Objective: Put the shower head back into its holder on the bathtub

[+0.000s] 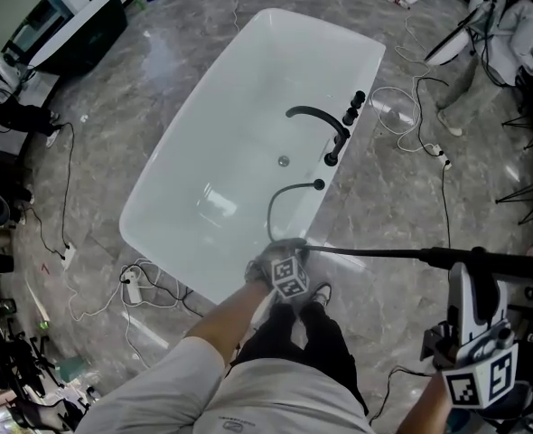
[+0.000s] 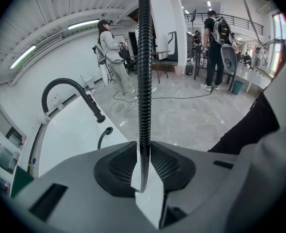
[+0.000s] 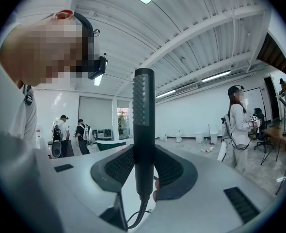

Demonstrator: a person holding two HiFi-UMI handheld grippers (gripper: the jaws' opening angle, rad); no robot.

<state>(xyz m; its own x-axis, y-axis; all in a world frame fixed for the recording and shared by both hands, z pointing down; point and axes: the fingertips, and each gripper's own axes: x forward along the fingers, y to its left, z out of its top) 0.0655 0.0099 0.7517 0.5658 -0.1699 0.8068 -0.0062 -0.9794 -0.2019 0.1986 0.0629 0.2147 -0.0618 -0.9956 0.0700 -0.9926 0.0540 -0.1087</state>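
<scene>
Shower head (image 3: 143, 115) clamped in right gripper (image 3: 144, 176), held level over floor (image 1: 384, 206), right of bathtub (image 1: 239, 116), well apart from rim. Black hose (image 2: 144, 72) runs from it to left gripper (image 2: 143, 178). Left jaws closed on hose at tub's near rim. Faucet (image 1: 322, 120) on tub's right rim, untouched.

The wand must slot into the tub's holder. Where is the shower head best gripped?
Grip the shower head on its slim straight shaft, coming crosswise from the side, just above the tapered hose end; that probably leaves the end free to seat.
</scene>
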